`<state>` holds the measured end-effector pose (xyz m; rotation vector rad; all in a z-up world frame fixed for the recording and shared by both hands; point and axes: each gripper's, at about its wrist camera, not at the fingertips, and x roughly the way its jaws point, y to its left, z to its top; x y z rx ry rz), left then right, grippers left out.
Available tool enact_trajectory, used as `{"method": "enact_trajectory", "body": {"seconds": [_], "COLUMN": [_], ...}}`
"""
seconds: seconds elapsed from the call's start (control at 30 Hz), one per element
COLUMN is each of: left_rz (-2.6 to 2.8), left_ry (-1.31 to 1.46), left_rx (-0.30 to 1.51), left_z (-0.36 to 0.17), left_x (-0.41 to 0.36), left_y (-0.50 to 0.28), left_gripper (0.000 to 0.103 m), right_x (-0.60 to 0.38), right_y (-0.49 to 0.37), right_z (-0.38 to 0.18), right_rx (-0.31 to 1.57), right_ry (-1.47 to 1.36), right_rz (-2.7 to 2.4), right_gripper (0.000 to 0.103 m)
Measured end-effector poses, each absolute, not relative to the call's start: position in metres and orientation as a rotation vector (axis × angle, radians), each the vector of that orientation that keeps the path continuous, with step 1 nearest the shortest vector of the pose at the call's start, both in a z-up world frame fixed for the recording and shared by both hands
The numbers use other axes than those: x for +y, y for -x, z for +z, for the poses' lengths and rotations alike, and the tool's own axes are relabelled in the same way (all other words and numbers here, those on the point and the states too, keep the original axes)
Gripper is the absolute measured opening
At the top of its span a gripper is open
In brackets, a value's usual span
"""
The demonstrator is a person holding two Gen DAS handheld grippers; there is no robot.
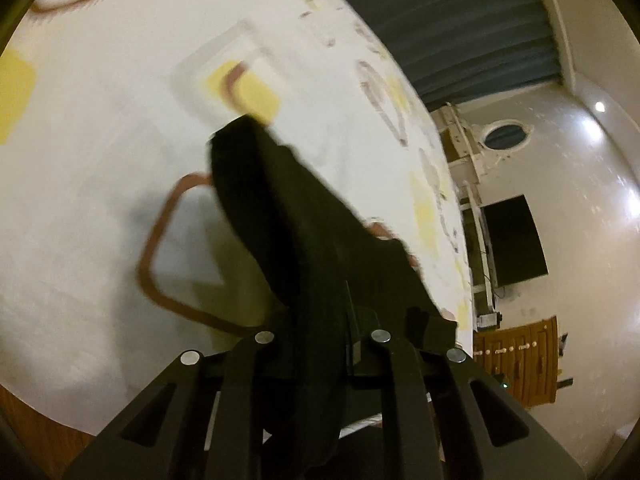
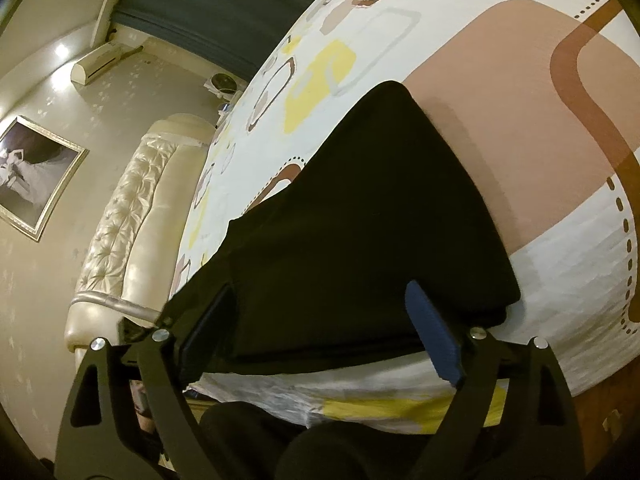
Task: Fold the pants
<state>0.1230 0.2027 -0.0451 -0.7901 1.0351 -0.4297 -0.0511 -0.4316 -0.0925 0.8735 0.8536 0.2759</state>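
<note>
Left wrist view: the left gripper (image 1: 320,320) is clamped on a bunch of the black fabric pants (image 1: 288,216). Linkage arms sit close together at bottom centre and the cloth comes straight out from between the fingers; the pads themselves are buried in fabric. The gathered strip runs from bottom centre up and left toward mid-frame, ending in a loose rounded edge that hangs above the white bedsheet with brown loops and yellow patches (image 1: 100,184). It casts a soft shadow lower left, so that end looks lifted, not lying flat. Frame is motion-blurred, so I can't tell how many layers are pinched.

Right wrist view: the right gripper (image 2: 320,320) is spread wide and grasping nothing. The blue foam pad (image 2: 434,336) is at lower right, the dark opposite finger (image 2: 208,320) at lower left. The main body of the pants (image 2: 360,232) lies flat on the bed sheet (image 2: 560,280) directly ahead, between and beyond the fingers, with its near folded edge just at the fingertips along the mattress edge. Long axis runs from lower centre up toward a corner at upper centre, slightly right. The cream tufted headboard (image 2: 120,220) is at left.

Judgement: the left one already has cloth, so it carries the fold. The right one is nearer the flat stack and is lined up across its near edge, so it should pin or pinch that edge.
</note>
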Motion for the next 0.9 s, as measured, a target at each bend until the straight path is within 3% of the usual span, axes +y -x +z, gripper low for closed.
{"method": "enact_trajectory", "body": {"seconds": [0.2,0.47,0.9], "left_rz": [-0.501,-0.583,-0.62], "left_ry": [0.644,0.507,0.299], "left_rx": [0.978,0.957,0.999], "left_z": [0.024,0.075,0.076], "left_x": [0.153,0.077,-0.056], "left_y": [-0.117,-0.115,-0.11], "left_gripper": [0.014,0.014,0.014], "right_x": [-0.433,-0.432,-0.433], "right_y": [0.052,0.053,0.055], "right_z": [-0.093,-0.093,-0.094], "right_rx": [0.85,0.848,0.844], "right_ry": [-0.882,-0.882,-0.9], "right_rz": [0.282,0.284,0.291], "right_gripper": [0.089,0.089,0.089]}}
